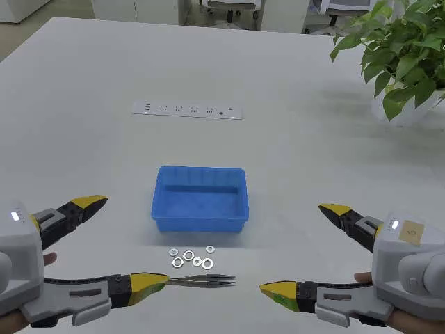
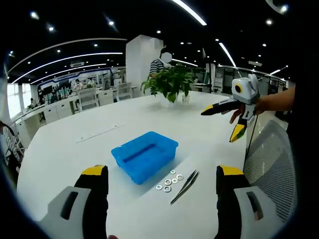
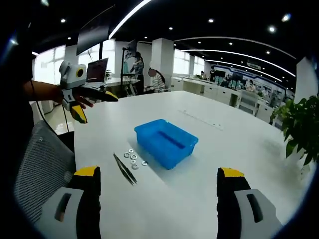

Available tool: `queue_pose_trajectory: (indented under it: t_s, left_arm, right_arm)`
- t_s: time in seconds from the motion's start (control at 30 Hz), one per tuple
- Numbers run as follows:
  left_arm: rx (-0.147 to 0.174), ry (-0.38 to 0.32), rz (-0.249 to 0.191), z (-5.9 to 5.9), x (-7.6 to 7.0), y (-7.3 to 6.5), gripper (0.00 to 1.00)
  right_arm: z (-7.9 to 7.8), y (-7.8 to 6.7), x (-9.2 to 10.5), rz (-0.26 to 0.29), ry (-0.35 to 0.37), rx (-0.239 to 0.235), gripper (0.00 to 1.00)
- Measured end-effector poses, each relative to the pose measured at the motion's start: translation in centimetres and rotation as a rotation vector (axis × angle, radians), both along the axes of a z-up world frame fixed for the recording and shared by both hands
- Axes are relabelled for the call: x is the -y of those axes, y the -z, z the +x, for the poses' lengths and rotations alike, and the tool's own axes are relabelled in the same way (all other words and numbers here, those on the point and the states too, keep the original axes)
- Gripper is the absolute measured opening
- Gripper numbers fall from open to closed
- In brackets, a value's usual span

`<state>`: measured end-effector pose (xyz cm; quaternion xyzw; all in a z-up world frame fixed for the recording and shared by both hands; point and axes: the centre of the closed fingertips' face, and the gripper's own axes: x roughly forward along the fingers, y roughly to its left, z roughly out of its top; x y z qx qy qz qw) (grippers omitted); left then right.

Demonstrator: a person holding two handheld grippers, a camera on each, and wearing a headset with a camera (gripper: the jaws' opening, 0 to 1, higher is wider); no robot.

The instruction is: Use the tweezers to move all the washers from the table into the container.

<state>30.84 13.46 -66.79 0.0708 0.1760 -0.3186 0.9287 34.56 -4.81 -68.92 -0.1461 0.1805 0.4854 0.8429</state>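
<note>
Jaws spread: left gripper, right gripper | tweezers beside washers | blue container behind

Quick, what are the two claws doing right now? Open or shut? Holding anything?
Left claw: open, holding nothing.
Right claw: open, holding nothing.

An open-plan office: beyond the left tongs, rows of desks and chairs sit under long ceiling light strips; past the right tongs, a monitor and more workstations. A potted plant stands on the white surface well ahead of both tongs.
</note>
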Motion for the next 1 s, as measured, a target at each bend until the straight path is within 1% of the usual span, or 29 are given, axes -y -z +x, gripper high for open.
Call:
queue_pose_trajectory:
  t_s: [1.0]
  left_arm:
    - [0.004,0.006,0.002,0.04,0.11,-0.15,0.95]
  right_arm:
    - [0.02,-0.11,0.16,-0.005,0.000,0.005,0.98]
